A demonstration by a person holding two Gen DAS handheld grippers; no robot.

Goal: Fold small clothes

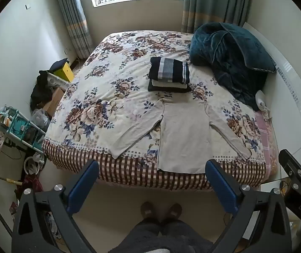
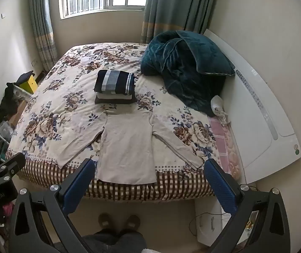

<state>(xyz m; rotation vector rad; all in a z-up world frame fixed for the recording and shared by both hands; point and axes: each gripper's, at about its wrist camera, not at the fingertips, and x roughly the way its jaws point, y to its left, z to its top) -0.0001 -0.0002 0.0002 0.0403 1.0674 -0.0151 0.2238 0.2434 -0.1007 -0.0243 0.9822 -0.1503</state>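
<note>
A beige long-sleeved shirt lies flat on the floral bedspread at the near edge of the bed, sleeves spread out to both sides, hem hanging over the edge. It also shows in the right wrist view. Behind it sits a stack of folded clothes, a dark striped one on top, also in the right wrist view. My left gripper is open and empty, held above the floor in front of the bed. My right gripper is open and empty beside it.
A crumpled teal blanket lies at the far right of the bed against a white headboard. Clutter, a teal rack and boxes crowd the floor on the left. The person's feet in slippers stand before the bed.
</note>
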